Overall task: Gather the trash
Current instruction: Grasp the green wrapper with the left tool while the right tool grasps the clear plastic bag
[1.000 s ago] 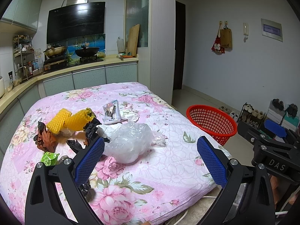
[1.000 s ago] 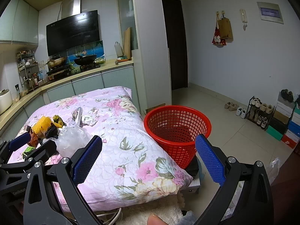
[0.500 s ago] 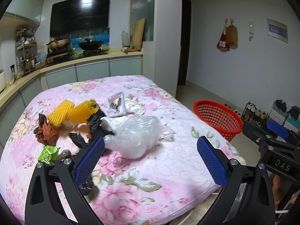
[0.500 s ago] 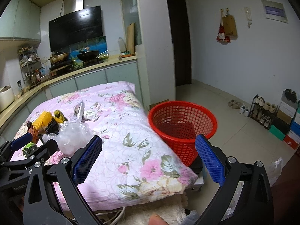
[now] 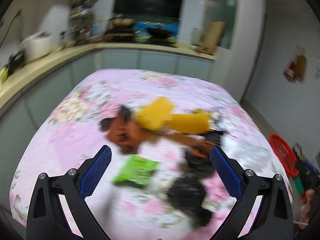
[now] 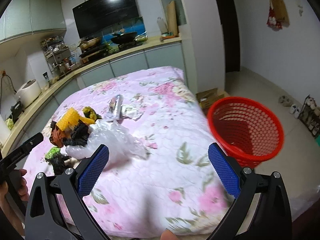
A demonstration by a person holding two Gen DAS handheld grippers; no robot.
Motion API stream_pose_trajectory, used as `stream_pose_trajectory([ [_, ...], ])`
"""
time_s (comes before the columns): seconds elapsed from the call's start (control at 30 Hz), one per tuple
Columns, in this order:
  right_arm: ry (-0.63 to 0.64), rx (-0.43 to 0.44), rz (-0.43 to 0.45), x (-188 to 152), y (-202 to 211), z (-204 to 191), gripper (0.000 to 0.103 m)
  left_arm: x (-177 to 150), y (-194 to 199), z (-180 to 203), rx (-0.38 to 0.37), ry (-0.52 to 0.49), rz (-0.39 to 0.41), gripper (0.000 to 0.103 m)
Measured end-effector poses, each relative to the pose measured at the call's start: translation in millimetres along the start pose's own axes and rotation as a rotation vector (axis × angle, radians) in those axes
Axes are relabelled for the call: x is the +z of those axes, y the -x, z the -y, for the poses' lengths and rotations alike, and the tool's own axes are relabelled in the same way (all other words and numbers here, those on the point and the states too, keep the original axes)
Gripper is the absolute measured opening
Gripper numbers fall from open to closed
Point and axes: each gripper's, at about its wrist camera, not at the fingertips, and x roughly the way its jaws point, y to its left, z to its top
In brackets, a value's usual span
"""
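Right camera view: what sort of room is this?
Probably a small home kitchen, going by the range hood, the wok on the stove and the rice cooker on the counter.

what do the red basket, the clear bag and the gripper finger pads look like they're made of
Red basket: most likely moulded plastic, glossy, with walls of open lattice holes.
Clear bag: thin plastic film, translucent and crinkled, with bright highlights on its folds.
Finger pads of the right gripper: blue with a fine dotted grip texture, matte; probably rubber or soft plastic, though the look alone leaves that open.
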Motion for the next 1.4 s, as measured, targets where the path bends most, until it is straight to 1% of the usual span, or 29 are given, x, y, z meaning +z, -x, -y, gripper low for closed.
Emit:
stream_pose_trajectory([
  [0.03, -0.008, 0.01, -0.013, 1.2, -4.2, -0.9, 0.096, 2.1, -4.7, -13.8, 0.017, 0.037, -0.02, 0.096],
  [0.1, -0.029, 0.045, -0.054, 3.4, -16.6, -4.0, 0.096, 3.4, -13.2, -33.6, 0.024, 0.089, -0.052, 0.095],
  [0.2, -0.032, 0.088, -0.089, 4.8, -29.8, -9.6, 0.096, -2.0, -26.9, -54.6, 0.002, 0.172, -0.105, 0.095],
  [0.3, 0.001, 0.124, -0.102, 6.5, -39.0, -18.5, 0.096, -6.6, -41.0, -60.7, -0.043, 0.2, -0.152, 0.095],
  [0.37, 0.019, 0.138, -0.107, 7.7, -45.4, -24.5, 0.096, -10.1, -49.3, -59.3, -0.043, 0.194, -0.171, 0.095],
  [0.4, 0.025, 0.144, -0.109, 8.2, -47.8, -26.8, 0.096, -11.9, -53.7, -58.2, -0.043, 0.189, -0.178, 0.091],
  [0.43, 0.031, 0.149, -0.111, 8.3, -50.3, -29.1, 0.096, -13.2, -58.2, -57.5, -0.047, 0.184, -0.186, 0.084],
  [0.47, 0.039, 0.157, -0.117, 8.2, -54.4, -32.7, 0.096, -14.3, -62.5, -56.0, -0.051, 0.18, -0.195, 0.08],
  [0.53, 0.046, 0.179, -0.135, 7.1, -61.1, -37.6, 0.096, -16.5, -70.9, -53.0, -0.056, 0.175, -0.21, 0.066],
  [0.57, 0.049, 0.187, -0.143, 6.4, -63.6, -39.2, 0.096, -16.6, -73.9, -52.6, -0.051, 0.168, -0.207, 0.063],
  [0.63, 0.062, 0.209, -0.158, 4.9, -69.4, -45.7, 0.096, -17.3, -75.7, -50.8, -0.043, 0.143, -0.198, 0.047],
  [0.67, 0.07, 0.215, -0.159, 4.4, -70.4, -47.8, 0.096, -17.3, -76.7, -50.6, -0.046, 0.139, -0.199, 0.043],
  [0.7, 0.081, 0.221, -0.157, 3.6, -72.6, -51.9, 0.096, -18.0, -76.7, -51.1, -0.052, 0.137, -0.2, 0.034],
  [0.73, 0.094, 0.226, -0.158, 2.9, -74.6, -55.7, 0.096, -18.5, -76.7, -51.8, -0.058, 0.139, -0.202, 0.031],
  [0.93, 0.161, 0.226, -0.154, 1.6, -86.1, -72.9, 0.096, -18.7, -71.3, -53.6, -0.067, 0.145, -0.189, 0.028],
  [1.0, 0.158, 0.229, -0.155, 3.2, -89.1, -74.6, 0.095, -18.1, -68.2, -53.5, -0.067, 0.146, -0.181, 0.027],
  [1.03, 0.156, 0.232, -0.155, 4.5, -89.1, -75.5, 0.092, -18.0, -66.2, -53.6, -0.066, 0.145, -0.177, 0.027],
  [1.2, 0.133, 0.261, -0.156, 11.5, -86.3, -80.1, 0.092, -16.9, -58.9, -53.0, -0.046, 0.137, -0.157, 0.026],
  [1.3, 0.127, 0.254, -0.173, 13.0, -93.5, -85.0, 0.092, -16.3, -57.2, -50.9, -0.04, 0.125, -0.151, 0.026],
  [1.37, 0.137, 0.234, -0.193, 12.8, -103.0, -87.4, 0.092, -16.0, -56.4, -49.2, -0.034, 0.114, -0.147, 0.026],
  [1.4, 0.13, 0.231, -0.207, 12.5, -108.2, -86.8, 0.083, -15.6, -56.1, -48.5, -0.034, 0.111, -0.145, 0.026],
])
